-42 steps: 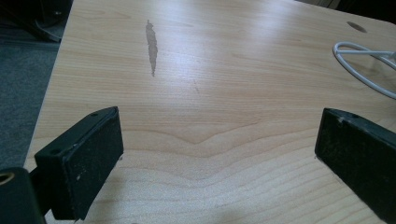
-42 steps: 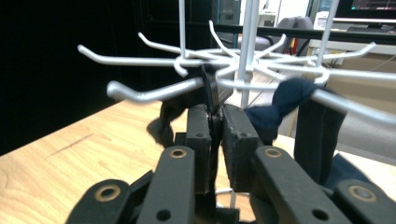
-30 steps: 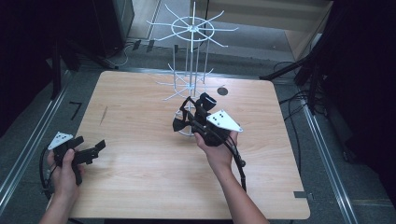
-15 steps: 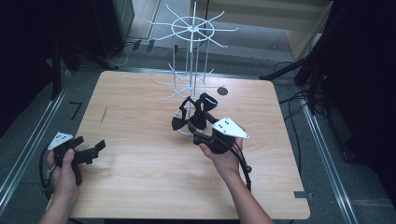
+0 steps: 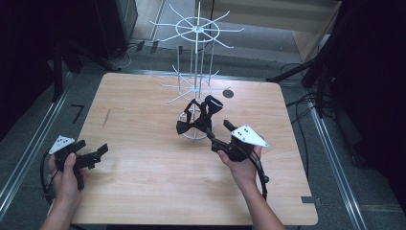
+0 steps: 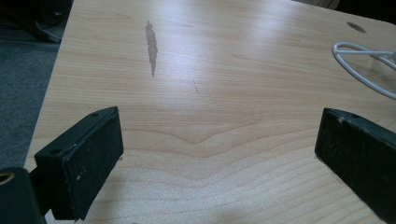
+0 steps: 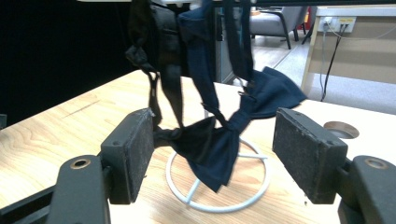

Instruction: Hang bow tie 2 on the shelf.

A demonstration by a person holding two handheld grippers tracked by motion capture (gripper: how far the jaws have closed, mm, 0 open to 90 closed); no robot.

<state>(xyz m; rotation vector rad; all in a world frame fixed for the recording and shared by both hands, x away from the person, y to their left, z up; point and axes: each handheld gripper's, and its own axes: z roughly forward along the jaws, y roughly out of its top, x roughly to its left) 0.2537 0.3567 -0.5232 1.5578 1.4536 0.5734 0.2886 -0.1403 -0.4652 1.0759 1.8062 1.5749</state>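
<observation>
Right claw [image 5: 216, 135] drawn back from hanging navy fabric bow tie [image 7: 219, 140] – matte pads just opened wide, left claw [image 6: 219, 154] wide, empty

Bow tie [image 7: 219, 140]: dark navy fabric, knotted at centre, wings spread and tilted, the right wing raised toward the upper right of the right gripper view. It hangs by its dark straps from above, at centre frame, over a white ring. In the high view the bow tie [image 5: 184, 126] sits just left of centre, its straps looped up and to the right.
</observation>
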